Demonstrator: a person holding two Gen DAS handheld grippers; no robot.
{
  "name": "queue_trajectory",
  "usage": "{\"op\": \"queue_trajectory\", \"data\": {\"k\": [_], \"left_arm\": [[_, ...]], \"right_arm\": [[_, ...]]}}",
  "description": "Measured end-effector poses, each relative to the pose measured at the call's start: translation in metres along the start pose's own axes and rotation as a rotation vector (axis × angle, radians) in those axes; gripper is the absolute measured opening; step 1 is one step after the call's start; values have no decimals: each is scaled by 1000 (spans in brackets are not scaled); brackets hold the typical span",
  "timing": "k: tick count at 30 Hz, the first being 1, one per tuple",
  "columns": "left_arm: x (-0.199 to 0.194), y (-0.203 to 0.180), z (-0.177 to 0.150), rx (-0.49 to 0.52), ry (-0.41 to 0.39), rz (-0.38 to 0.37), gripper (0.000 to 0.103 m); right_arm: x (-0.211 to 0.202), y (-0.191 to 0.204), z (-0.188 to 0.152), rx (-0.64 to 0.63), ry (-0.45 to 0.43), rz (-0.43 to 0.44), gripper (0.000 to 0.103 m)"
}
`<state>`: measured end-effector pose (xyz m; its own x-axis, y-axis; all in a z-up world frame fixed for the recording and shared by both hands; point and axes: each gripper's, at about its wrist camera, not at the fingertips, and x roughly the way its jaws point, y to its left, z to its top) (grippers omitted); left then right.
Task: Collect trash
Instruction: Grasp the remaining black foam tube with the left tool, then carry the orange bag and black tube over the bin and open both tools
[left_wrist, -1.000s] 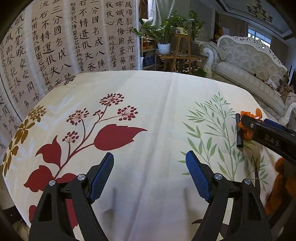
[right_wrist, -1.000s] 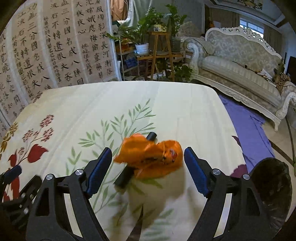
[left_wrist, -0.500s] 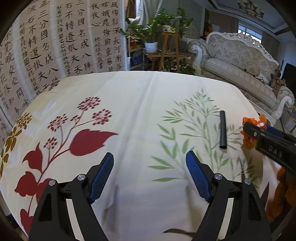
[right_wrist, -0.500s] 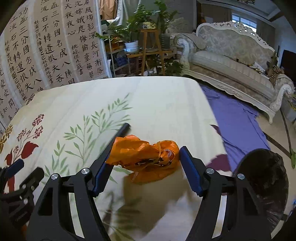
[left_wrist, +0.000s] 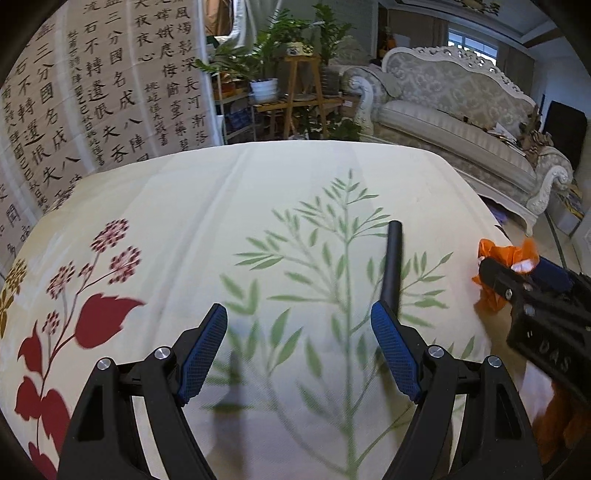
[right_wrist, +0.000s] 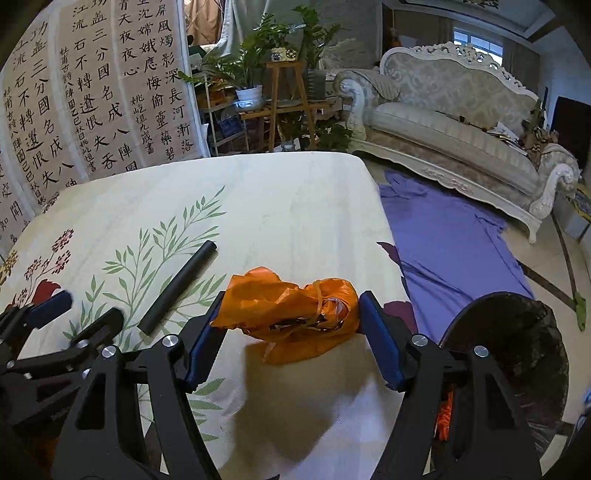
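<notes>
A cream tablecloth (right_wrist: 295, 206) printed with green sprigs and red flowers covers the table. Behind it stands a screen of black calligraphy (right_wrist: 92, 92). Potted plants (right_wrist: 258, 70) crowd a wooden stand (right_wrist: 291, 99). An ornate pale sofa (right_wrist: 454, 122) lines the right side, and a purple cloth (right_wrist: 450, 240) lies on the floor before it.

Cream tablecloth (left_wrist: 229, 206) here, printed with pale green leafy sprigs, dark red flowers and leaves, and a mustard bloom at its left edge. A matte black tube (left_wrist: 392, 264) lies on it. Crumpled wrapper (right_wrist: 291, 312), bright orange. Both grippers, left (left_wrist: 297, 349) and right (right_wrist: 291, 334), black with blue textured pads. Purple cloth (right_wrist: 447, 243) on the floor, black bin bag (right_wrist: 517, 343), and a screen (right_wrist: 92, 92) of black calligraphy on beige.
</notes>
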<state>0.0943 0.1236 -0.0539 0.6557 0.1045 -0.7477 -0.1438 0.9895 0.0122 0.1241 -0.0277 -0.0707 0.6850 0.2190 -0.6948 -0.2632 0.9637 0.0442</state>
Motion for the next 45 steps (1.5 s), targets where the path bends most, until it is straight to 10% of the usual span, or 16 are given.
{"op": "queue_trajectory", "data": {"k": [24, 34, 39, 45], "left_arm": [[13, -18, 9, 55, 26, -46, 68], [24, -36, 17, 100, 45, -69, 43], [23, -39, 16, 119, 35, -77, 14], [21, -39, 15, 117, 33, -87, 14]], "right_arm": [[-11, -25, 3, 34, -24, -28, 68], [-17, -40, 1, 54, -29, -48, 68], [-18, -41, 0, 60, -27, -47, 68], [-20, -41, -2, 61, -28, -46, 68]]}}
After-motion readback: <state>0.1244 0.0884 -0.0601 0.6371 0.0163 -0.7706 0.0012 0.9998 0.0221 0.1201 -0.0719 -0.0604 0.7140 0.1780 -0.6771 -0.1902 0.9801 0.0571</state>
